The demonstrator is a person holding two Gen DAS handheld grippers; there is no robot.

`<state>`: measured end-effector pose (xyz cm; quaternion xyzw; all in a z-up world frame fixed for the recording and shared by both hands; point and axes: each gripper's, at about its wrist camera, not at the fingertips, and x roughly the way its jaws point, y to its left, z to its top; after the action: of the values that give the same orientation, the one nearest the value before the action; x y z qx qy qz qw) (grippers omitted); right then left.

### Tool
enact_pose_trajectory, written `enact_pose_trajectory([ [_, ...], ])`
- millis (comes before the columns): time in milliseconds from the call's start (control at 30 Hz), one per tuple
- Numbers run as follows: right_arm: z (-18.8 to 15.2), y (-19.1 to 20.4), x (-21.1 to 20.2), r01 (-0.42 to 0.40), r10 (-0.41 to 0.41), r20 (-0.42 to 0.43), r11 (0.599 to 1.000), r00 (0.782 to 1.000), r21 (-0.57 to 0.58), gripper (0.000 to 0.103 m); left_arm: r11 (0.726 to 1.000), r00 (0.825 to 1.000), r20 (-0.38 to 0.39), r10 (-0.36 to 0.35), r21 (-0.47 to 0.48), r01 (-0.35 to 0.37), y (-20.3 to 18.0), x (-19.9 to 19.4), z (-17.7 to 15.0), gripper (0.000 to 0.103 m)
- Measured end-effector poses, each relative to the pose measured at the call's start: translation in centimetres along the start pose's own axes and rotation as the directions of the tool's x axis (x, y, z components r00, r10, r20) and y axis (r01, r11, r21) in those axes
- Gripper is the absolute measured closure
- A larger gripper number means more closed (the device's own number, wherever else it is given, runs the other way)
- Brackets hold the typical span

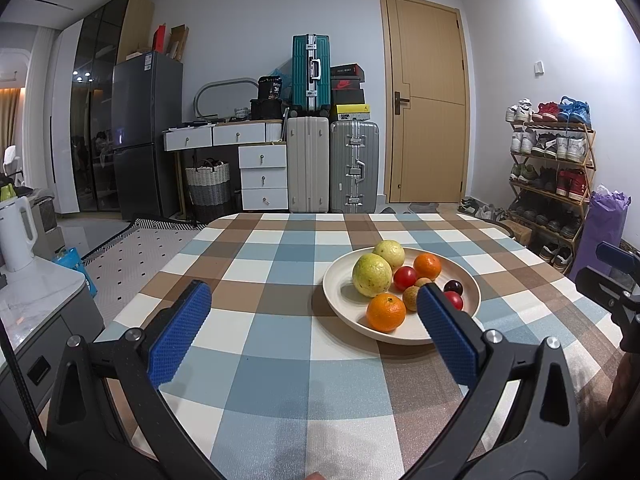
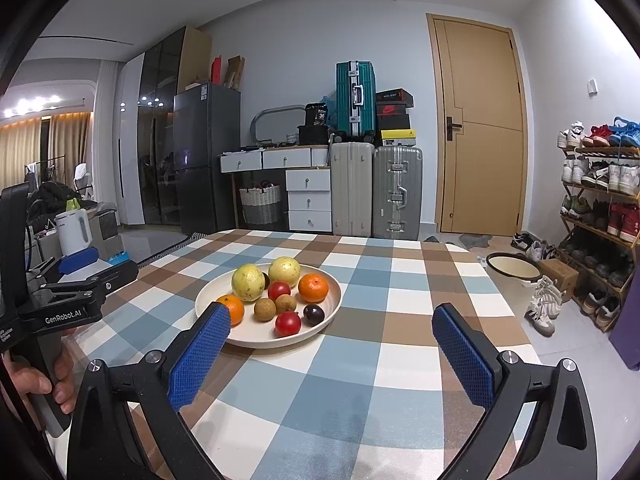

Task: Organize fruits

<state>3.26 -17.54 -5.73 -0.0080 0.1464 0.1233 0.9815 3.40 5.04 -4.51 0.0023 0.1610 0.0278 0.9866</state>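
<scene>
A cream plate (image 1: 344,280) (image 2: 320,308) sits on the checkered table (image 1: 280,360) (image 2: 380,360). It holds two yellow-green guavas (image 1: 372,275) (image 2: 249,282), two oranges (image 1: 386,312) (image 2: 313,288), red tomatoes (image 1: 405,278) (image 2: 288,323), brown longans (image 2: 265,309) and a dark plum (image 2: 313,314). My left gripper (image 1: 314,294) is open and empty, above the table, left of the plate. My right gripper (image 2: 332,316) is open and empty, in front of the plate. The left gripper also shows at the left edge of the right wrist view (image 2: 76,276).
A white kettle (image 1: 16,232) stands on a counter to the left. Suitcases (image 1: 332,164), drawers and a fridge line the back wall. A shoe rack (image 1: 552,176) stands at the right. A cream bucket (image 2: 514,280) sits on the floor past the table's right edge.
</scene>
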Motion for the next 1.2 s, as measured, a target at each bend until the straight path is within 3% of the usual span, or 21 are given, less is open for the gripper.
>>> enact_pose_trajectory([
  [1200,-0.02,-0.14,-0.06,0.000,0.000,0.001,1.000,1.000,0.003,0.000,1.000,1.000,0.002,-0.001,-0.001,0.001,0.08,-0.17,-0.09,0.000],
])
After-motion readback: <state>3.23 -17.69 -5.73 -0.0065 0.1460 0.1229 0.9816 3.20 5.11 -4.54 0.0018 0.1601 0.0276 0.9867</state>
